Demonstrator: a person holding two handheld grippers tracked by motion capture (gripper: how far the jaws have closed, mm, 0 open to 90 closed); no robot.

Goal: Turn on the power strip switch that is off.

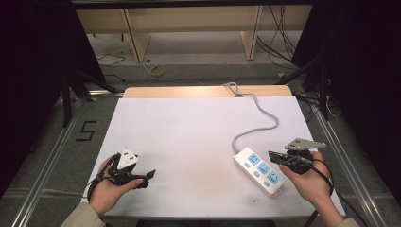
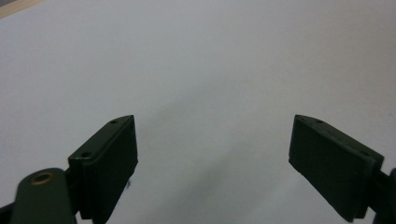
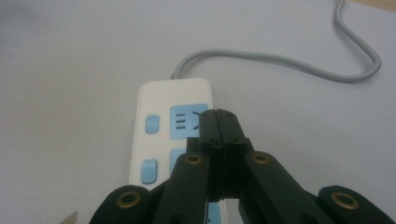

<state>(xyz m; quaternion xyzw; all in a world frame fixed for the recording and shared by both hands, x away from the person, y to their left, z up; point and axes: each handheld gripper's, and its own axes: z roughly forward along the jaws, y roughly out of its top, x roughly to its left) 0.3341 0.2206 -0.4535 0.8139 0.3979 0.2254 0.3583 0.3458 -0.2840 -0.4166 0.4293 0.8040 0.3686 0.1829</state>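
At the left, left gripper (image 1: 142,176) held low over the white table (image 1: 189,137), jaws spread wide with nothing between them. Toward the right, white power strip (image 1: 259,171) with blue sockets lying flat near the table's front right corner, grey cord (image 1: 265,120) snaking back to the far edge; right gripper (image 1: 274,156) over its middle sockets, jaws pressed fully together on nothing. Probably about to press a blue switch (image 3: 152,124): calls for bringing the closed tips down squarely on it
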